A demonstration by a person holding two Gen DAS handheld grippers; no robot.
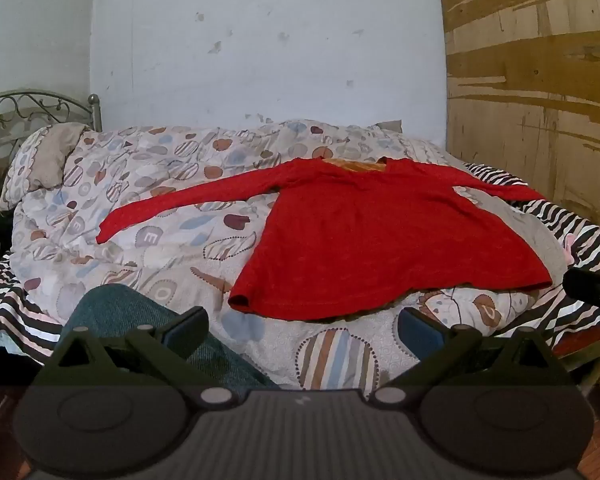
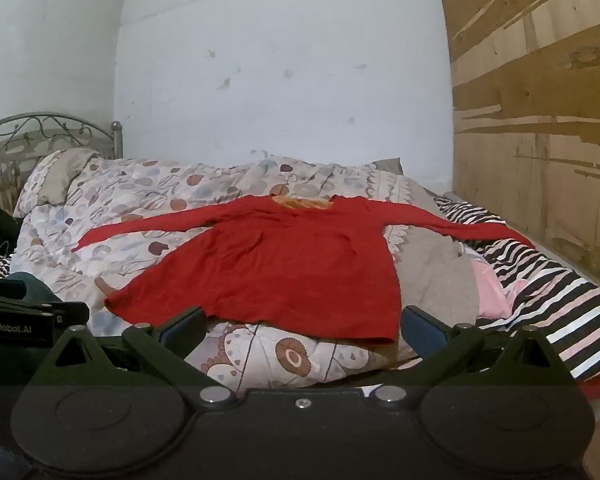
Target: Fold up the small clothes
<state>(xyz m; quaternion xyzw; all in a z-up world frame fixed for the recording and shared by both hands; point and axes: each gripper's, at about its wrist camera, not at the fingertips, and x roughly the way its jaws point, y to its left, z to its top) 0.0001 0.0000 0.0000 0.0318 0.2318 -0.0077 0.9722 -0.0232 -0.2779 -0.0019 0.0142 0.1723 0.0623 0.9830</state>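
A red long-sleeved top [image 1: 380, 232] lies spread flat on the patterned quilt [image 1: 148, 184], sleeves stretched out to both sides and its hem toward me. The right wrist view shows the same top [image 2: 284, 272] ahead. My left gripper [image 1: 302, 330] hovers open just short of the hem, nothing between its fingers. My right gripper [image 2: 302, 330] is also open and empty, held in front of the hem's right corner. The left gripper's body [image 2: 28, 320] shows at the left edge of the right wrist view.
A teal garment [image 1: 116, 312] lies at the bed's near left. Grey cloth [image 2: 436, 276] and pink cloth [image 2: 492, 292] sit right of the top on a striped sheet [image 2: 548, 304]. A metal headboard [image 1: 28, 108] stands far left, a white wall [image 1: 268, 48] behind, a brown board [image 1: 540, 80] on the right.
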